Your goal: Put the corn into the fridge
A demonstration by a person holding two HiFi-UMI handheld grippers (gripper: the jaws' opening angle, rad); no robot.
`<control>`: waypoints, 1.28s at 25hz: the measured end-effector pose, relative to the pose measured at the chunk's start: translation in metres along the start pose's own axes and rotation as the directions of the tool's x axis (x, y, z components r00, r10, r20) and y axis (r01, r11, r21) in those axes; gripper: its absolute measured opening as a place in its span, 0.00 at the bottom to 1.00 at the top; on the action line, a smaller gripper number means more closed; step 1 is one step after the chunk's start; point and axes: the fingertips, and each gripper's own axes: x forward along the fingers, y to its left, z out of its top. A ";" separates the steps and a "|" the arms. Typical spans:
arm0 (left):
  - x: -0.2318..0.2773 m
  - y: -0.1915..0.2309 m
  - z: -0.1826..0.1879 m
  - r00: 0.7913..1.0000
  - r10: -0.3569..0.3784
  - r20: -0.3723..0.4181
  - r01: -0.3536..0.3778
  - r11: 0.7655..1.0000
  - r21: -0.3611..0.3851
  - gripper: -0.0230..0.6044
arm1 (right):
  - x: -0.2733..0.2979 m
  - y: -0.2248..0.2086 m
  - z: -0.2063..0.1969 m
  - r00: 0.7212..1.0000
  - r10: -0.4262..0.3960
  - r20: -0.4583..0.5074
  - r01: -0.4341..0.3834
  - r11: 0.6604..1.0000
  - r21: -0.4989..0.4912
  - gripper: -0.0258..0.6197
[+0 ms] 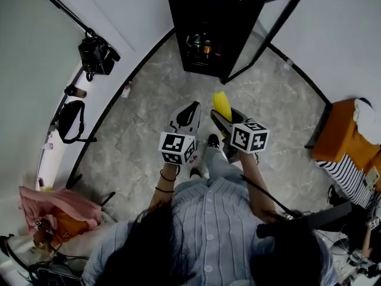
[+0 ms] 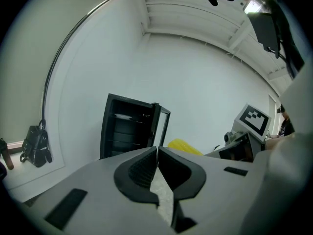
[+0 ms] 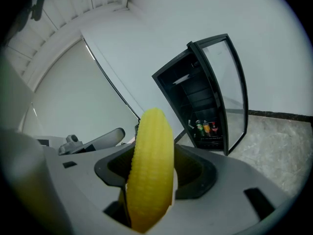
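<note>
Corn (image 3: 149, 170) clamped in right hand-held gripper (image 1: 226, 115), long end free — could twist loose or clip fridge (image 1: 208, 16) door (image 1: 262, 31); left hand-held gripper (image 2: 157, 155) jaws together, empty.

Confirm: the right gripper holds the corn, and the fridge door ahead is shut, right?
Not quite: the right gripper does hold the corn, but the fridge door is open, not shut. The right gripper view shows it swung wide.
</note>
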 end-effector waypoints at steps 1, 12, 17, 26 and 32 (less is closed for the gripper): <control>0.007 0.001 0.002 1.000 0.004 -0.004 -0.004 1.000 0.001 0.07 | 0.003 -0.004 0.005 1.000 0.004 -0.004 -0.004 1.000 0.001 0.42; 0.078 0.015 0.022 0.997 0.073 -0.028 -0.072 0.997 0.022 0.07 | 0.041 -0.058 0.073 0.998 0.053 -0.025 -0.052 0.999 0.015 0.42; 0.095 0.022 0.033 0.994 0.112 -0.008 -0.112 0.994 0.019 0.07 | 0.056 -0.069 0.097 0.996 0.083 -0.022 -0.083 0.997 0.001 0.42; 0.106 0.030 0.054 0.990 0.142 0.019 -0.143 0.989 0.044 0.07 | 0.065 -0.071 0.122 0.993 0.115 -0.012 -0.115 0.993 -0.020 0.42; 0.116 0.027 0.066 0.991 0.130 0.032 -0.132 0.989 0.070 0.07 | 0.067 -0.073 0.141 0.992 0.121 0.019 -0.121 0.992 -0.022 0.42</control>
